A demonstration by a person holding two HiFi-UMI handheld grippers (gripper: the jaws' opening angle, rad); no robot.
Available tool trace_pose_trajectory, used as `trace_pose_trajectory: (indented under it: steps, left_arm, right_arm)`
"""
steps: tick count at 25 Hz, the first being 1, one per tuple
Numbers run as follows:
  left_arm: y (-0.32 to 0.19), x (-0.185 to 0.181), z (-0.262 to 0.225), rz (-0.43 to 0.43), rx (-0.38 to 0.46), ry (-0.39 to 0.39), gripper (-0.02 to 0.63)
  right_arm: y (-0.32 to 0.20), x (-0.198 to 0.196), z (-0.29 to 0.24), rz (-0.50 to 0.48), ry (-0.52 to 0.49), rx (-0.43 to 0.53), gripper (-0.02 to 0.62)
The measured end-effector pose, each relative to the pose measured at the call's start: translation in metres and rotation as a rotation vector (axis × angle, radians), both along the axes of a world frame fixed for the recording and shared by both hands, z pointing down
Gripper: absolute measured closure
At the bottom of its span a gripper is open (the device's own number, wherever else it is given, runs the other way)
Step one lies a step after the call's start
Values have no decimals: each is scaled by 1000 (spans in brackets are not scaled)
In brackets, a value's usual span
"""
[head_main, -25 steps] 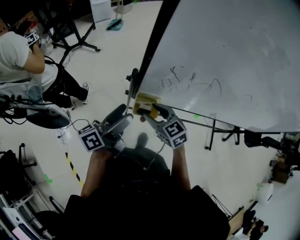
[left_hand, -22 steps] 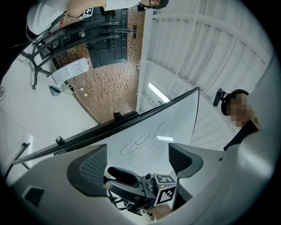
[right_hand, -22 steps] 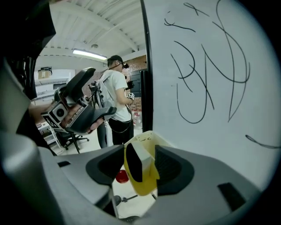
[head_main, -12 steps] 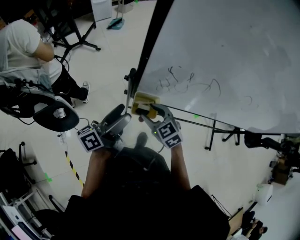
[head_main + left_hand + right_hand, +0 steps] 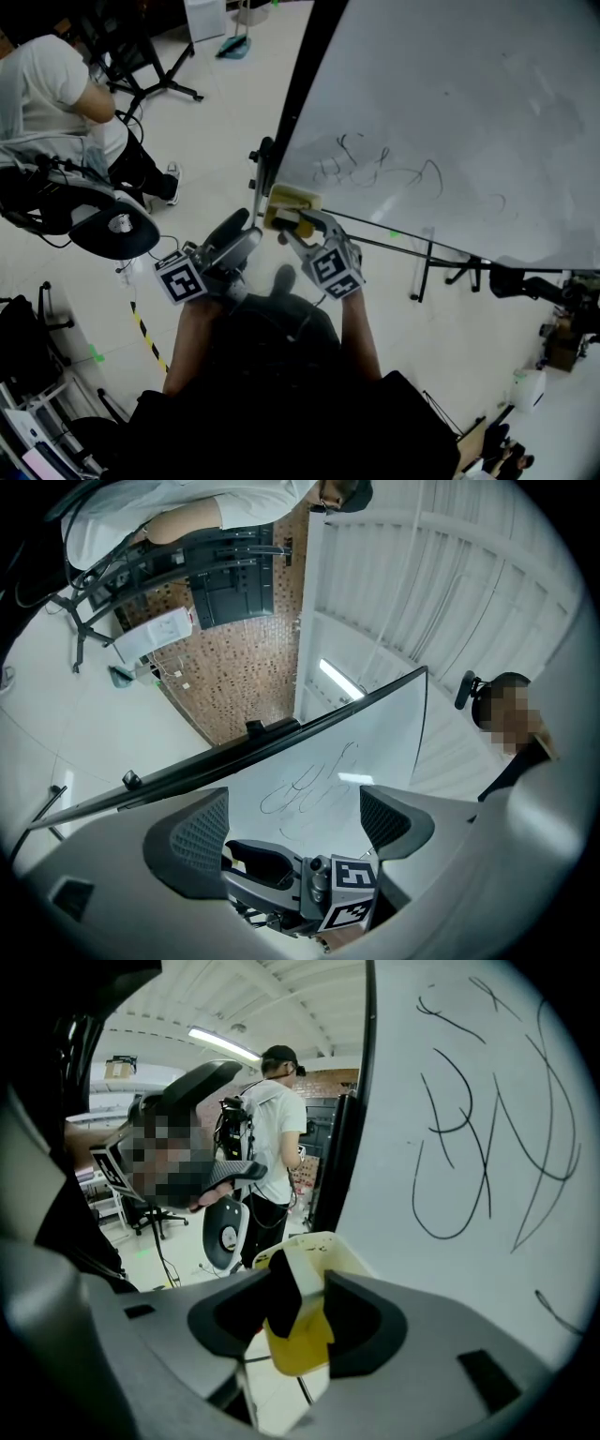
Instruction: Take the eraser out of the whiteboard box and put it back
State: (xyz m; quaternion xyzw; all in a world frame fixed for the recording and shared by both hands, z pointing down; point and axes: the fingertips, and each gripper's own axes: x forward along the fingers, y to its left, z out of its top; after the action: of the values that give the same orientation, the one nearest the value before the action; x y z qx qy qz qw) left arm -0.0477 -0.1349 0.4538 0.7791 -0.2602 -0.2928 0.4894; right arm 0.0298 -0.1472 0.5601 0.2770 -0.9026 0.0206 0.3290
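One eraser (image 5: 282, 1296) stands in the one yellow whiteboard box (image 5: 299, 1346), clamped between the just-closing fingers of the right gripper (image 5: 295, 1276). The left gripper (image 5: 292, 799) has its fingers apart.

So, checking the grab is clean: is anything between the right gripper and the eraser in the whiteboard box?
Nothing visible does. The jaws of the right gripper have just been closing and now press the eraser from both sides, where it sticks up out of the yellow whiteboard box.

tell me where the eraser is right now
The eraser stands in the yellow box at the whiteboard's lower left corner in the head view, between the right gripper's jaws, which have just been closing on it.
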Motion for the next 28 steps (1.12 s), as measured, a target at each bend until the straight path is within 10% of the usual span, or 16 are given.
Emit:
trace_pose_trajectory:
  steps: [13,28]
  left_arm:
    - [-2,-4,0,2,3,2,176]
    - [-6,-4,0,27,2,5,176]
  right_arm:
    - [1,-1,1,-46,91,60,428]
    - [-3,5,-42,42,-114,65,442]
